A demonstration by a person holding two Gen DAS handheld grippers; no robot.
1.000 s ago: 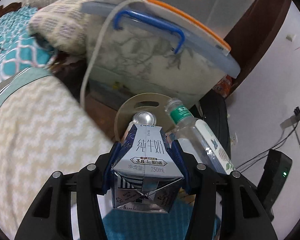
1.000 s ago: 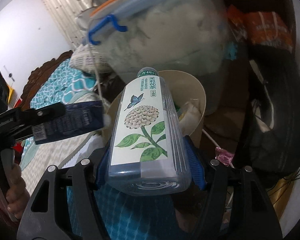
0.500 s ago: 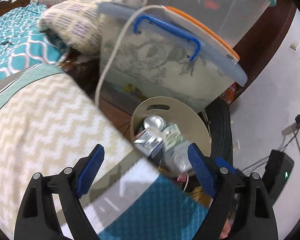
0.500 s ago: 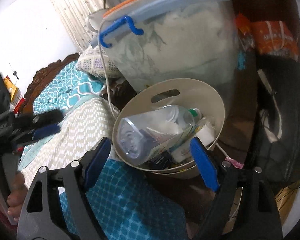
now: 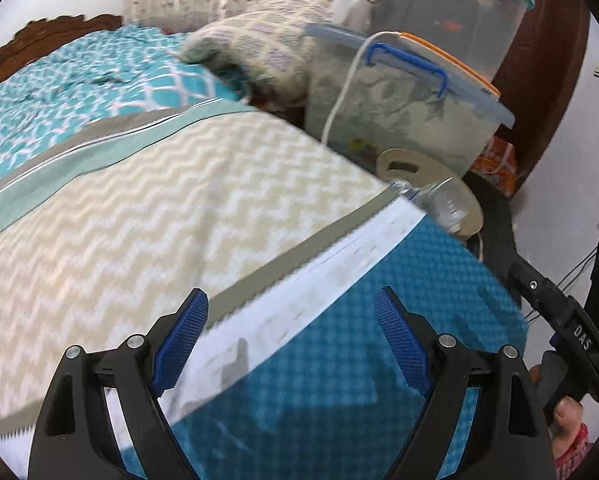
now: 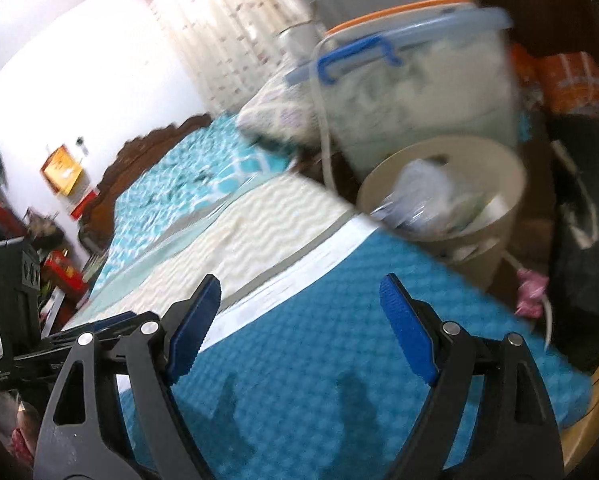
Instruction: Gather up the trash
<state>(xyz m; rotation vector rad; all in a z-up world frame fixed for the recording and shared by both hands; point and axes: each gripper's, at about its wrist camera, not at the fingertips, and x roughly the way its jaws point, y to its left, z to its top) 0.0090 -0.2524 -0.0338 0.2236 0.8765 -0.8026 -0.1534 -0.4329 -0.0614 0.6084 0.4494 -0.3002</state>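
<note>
A beige trash bin (image 6: 495, 184) stands on the floor past the bed's corner, holding a clear plastic bottle (image 6: 415, 204) and other trash. In the left wrist view the bin's rim (image 5: 399, 160) and the bottle's base (image 5: 447, 208) peek over the bed edge. My left gripper (image 5: 291, 340) is open and empty above the blue bed cover. My right gripper (image 6: 299, 320) is open and empty above the same cover, short of the bin. The milk carton is hidden.
A clear storage box with a blue handle (image 5: 403, 92) stands behind the bin, with a white cable (image 5: 339, 96) hanging down it. A patterned pillow (image 5: 259, 48) lies beside it. The bed (image 5: 139, 200) fills the left. A dark bag (image 6: 579, 240) sits right of the bin.
A second ago the left gripper held a milk carton and the right a bottle. Both opened and dropped them into the bin. Both grippers have since pulled back over the bed.
</note>
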